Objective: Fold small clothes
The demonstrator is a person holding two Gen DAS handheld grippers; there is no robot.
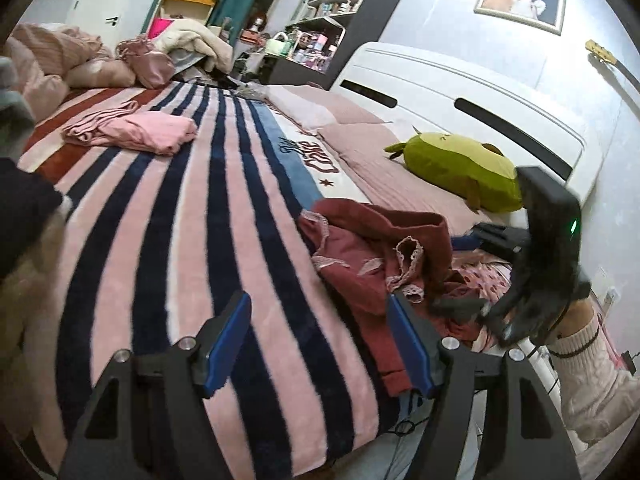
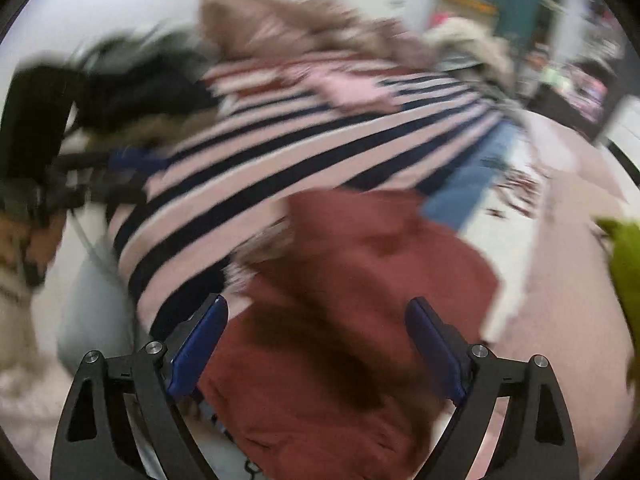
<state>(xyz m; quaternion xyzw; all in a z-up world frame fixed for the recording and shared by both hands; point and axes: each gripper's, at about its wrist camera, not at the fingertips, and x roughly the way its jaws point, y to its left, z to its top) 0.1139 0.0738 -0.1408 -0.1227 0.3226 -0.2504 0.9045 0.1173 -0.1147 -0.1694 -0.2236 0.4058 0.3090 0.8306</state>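
Maroon garment crumpled, no clear axis

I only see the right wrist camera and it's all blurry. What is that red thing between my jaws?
Observer: A red garment. The left view shows it crumpled, with pink lace along its edges.
Operator: Is anything under it?
Observer: Yes, a pink spotted cloth peeks out on its right side.
Operator: Is anything folded yet?
Observer: Pink clothes lie folded at the far left of the striped blanket.
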